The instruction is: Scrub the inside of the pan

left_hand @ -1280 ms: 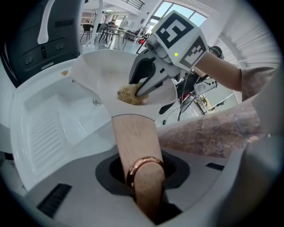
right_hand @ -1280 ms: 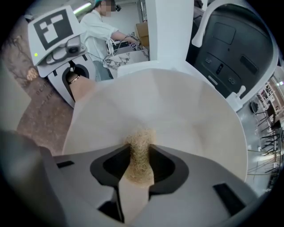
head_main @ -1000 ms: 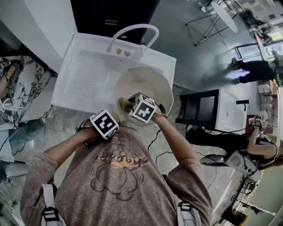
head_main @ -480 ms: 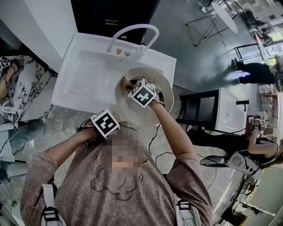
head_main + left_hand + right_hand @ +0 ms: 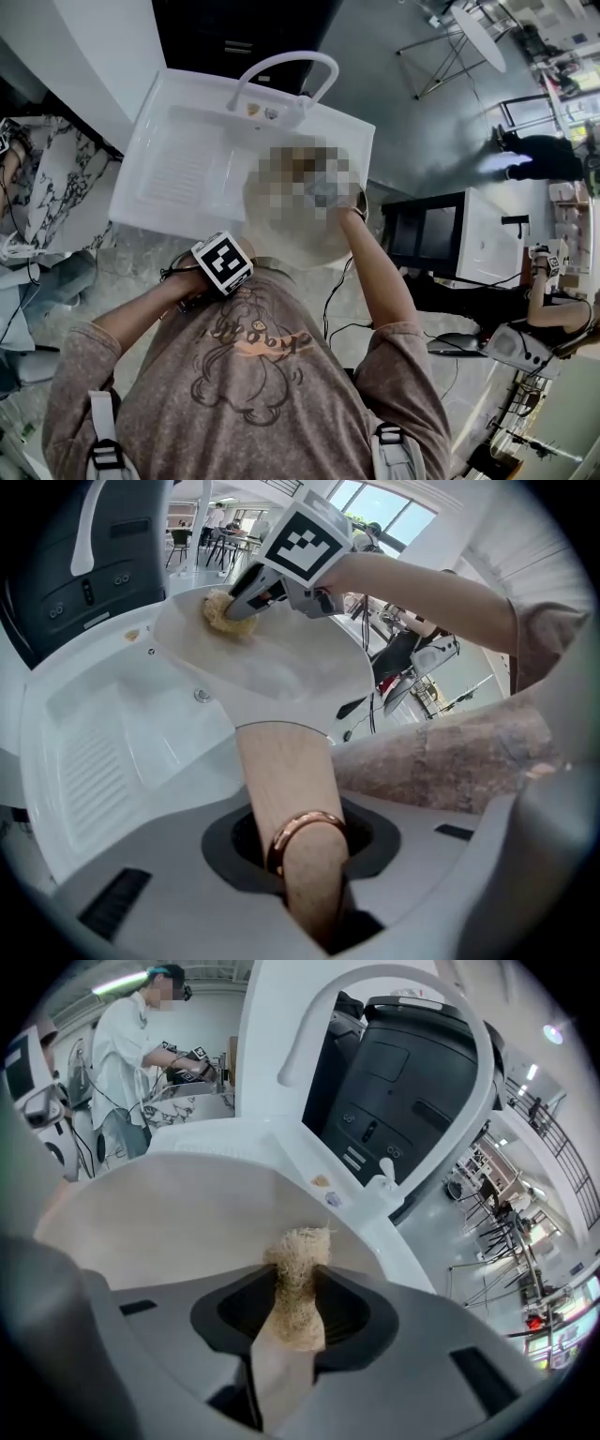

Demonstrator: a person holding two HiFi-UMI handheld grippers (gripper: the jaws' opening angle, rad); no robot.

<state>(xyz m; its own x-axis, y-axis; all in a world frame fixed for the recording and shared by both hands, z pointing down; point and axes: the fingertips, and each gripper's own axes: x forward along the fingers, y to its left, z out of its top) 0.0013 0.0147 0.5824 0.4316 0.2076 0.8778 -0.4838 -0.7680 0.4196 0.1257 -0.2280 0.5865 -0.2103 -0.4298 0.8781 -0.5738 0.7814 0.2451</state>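
A cream pan point(image 5: 281, 667) is tilted over the white sink point(image 5: 103, 733). Its wooden handle point(image 5: 286, 780), which ends in a copper ring, sits between the jaws of my left gripper point(image 5: 305, 841), shut on it. My right gripper point(image 5: 248, 594) is shut on a straw-coloured fibre scrubber point(image 5: 223, 613) and presses it against the pan's inside near the far rim. The right gripper view shows the scrubber point(image 5: 298, 1274) clamped in my right gripper point(image 5: 295, 1293), with the pan's inside point(image 5: 159, 1213) just behind it. In the head view a mosaic patch hides the right gripper; the left gripper point(image 5: 222, 263) shows at the pan's near rim point(image 5: 305, 251).
A white arched faucet point(image 5: 375, 1007) rises behind the sink basin point(image 5: 183, 159), beside a ribbed draining area point(image 5: 89, 761). A dark cabinet point(image 5: 427, 230) stands to the right. Another person works at a marbled counter point(image 5: 141, 1044) to the left. Cables lie on the floor.
My right gripper has carried the scrubber from the pan's near side across its inside to the far rim. The left gripper has kept hold of the handle, hardly moving.
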